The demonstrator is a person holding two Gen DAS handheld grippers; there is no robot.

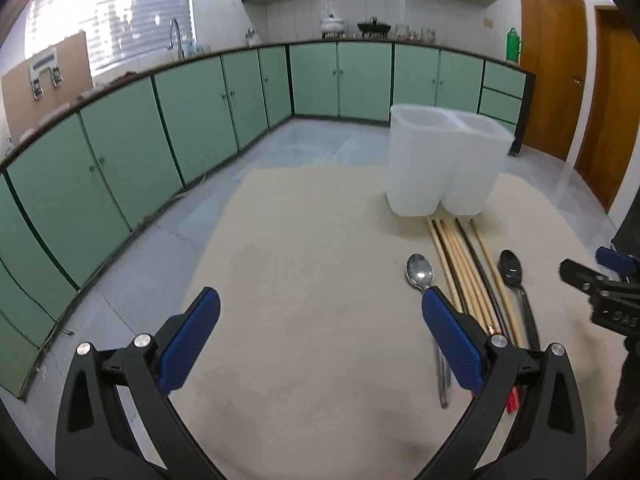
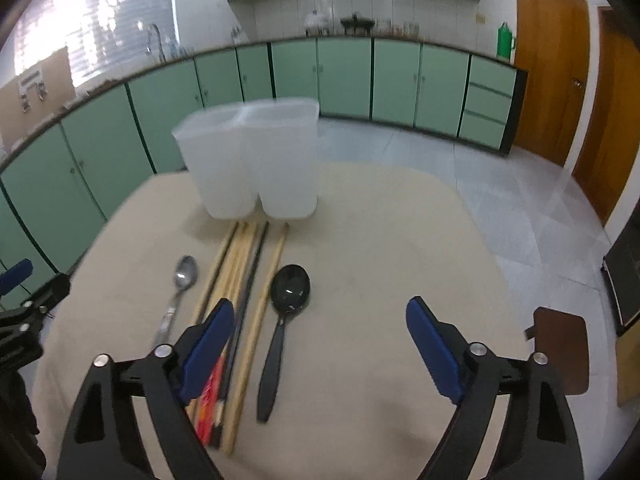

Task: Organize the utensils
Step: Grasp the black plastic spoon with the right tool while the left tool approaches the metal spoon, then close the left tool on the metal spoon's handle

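Note:
On the beige table [image 1: 304,288] stands a white two-compartment holder [image 1: 442,164] [image 2: 256,160], upright. In front of it lie several chopsticks [image 1: 468,276] [image 2: 240,280] side by side, a metal spoon [image 1: 420,272] [image 2: 182,284] to their left and a black spoon [image 1: 514,276] [image 2: 286,304] to their right. My left gripper [image 1: 320,320] is open above bare tabletop, left of the metal spoon. My right gripper [image 2: 320,328] is open with nothing between its fingers; its left finger [image 2: 208,344] hangs over the chopsticks and the black spoon lies just inside the gap. The right gripper also shows at the left wrist view's right edge [image 1: 600,284].
Green kitchen cabinets [image 1: 200,112] run along the walls behind the table, with a grey tiled floor [image 1: 304,144] between. Wooden doors [image 1: 552,64] stand at the right. A brown chair seat [image 2: 560,356] sits beside the table's right edge.

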